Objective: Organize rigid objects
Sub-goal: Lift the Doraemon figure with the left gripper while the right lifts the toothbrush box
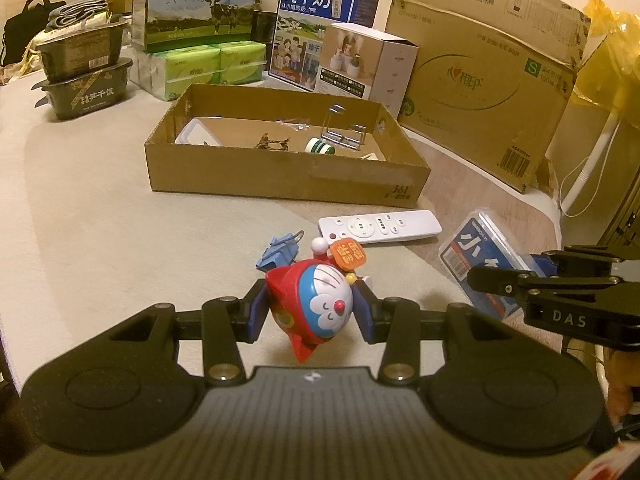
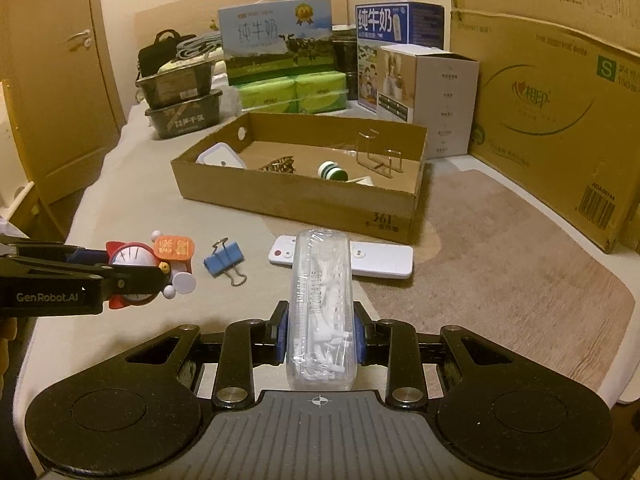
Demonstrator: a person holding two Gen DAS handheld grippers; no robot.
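Between the blue pads of your left gripper (image 1: 312, 312) sits the toy cat (image 1: 316, 300), red and blue, pinched at its sides. Your right gripper (image 2: 320, 340) is closed tight on the clear plastic case (image 2: 320, 312), which is full of small white bits. So both claws are full.

Far ahead sits the low cardboard tray (image 1: 280, 176). It looks like the place for these things. It already holds a white box (image 2: 220, 158), a green and white bottle (image 1: 319, 147) and a clear stand (image 2: 380, 156).

Watch out. The toy cat is round and smooth, so it could twist or slip from the pads. Its orange tag (image 1: 347, 254) sticks out and could catch on the tray's wall. The clear case is long and you hold it near one end, so it could tip down.

On the cloth between you and the tray lie a white remote (image 1: 380, 226) and a blue clip (image 2: 224, 261). Lift over them, or you may knock them. Your two claws are close side by side, so they could bump. Big boxes (image 2: 552, 92) stand far and right.
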